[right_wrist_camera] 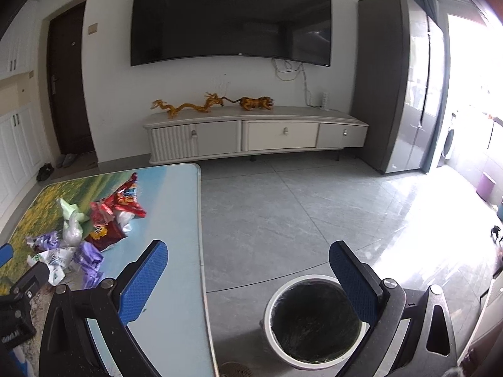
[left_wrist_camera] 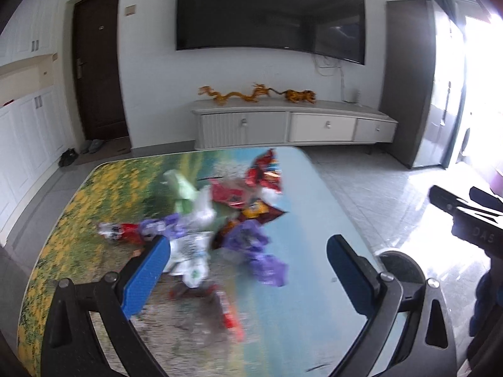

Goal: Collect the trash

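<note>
Spread wide, the left gripper (left_wrist_camera: 248,270) hangs over the wrapper pile (left_wrist_camera: 220,216) (blurred), while the right gripper (right_wrist_camera: 248,278), equally spread, waits above the bin (right_wrist_camera: 314,320).

- The left gripper (left_wrist_camera: 248,264) is showing two flat blue fingers (left_wrist_camera: 147,278) with a fine dimpled texture, each bolted to a black angular bracket.
- Round silver screws are sitting at the bracket joints, and long slots are cutting through the black frame on both sides.
- The right gripper (right_wrist_camera: 248,275) is wearing the same build: blue textured pads (right_wrist_camera: 143,282), black arms, silver screw heads.
- Seen from the left wrist view, the right gripper's black body is carrying faint raised lettering, too blurred to read.
</note>
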A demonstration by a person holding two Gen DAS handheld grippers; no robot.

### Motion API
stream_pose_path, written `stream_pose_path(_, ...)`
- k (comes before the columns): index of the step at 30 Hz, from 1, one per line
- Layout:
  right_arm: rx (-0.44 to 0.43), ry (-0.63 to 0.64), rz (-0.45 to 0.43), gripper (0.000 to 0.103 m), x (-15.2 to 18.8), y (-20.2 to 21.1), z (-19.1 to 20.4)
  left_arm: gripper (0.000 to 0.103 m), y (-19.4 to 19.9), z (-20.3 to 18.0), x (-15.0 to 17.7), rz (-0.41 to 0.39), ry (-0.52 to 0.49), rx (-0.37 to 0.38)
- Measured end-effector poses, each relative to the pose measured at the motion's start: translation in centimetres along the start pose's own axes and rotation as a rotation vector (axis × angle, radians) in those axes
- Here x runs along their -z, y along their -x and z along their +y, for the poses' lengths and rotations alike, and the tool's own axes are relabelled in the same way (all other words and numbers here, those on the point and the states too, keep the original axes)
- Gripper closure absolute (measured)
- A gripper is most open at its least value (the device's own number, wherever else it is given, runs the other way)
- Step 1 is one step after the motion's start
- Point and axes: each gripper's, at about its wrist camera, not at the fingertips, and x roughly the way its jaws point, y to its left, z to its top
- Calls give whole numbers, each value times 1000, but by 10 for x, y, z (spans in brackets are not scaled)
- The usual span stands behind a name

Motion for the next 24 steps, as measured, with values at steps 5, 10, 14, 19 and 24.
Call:
stream_pose_path(5,-78,29,5,3,2,-1,18,3,-1,55,11,32,77,-103)
stream_pose_path(10,-144,76,68,11,9,-15,42,3,-1,107,22,69,119,-195)
stream_pose_path(14,-222,103,118,21,15,-27,61,6,-8,135,31,113,137,-196)
stream_pose_path(19,-329,151,195,35,25,-47,91,16,-22,149,41,172,141,-136)
stream_pose_path(24,-415,195,251,39,29,-63,117,18,-39,146,37,201,114,-81)
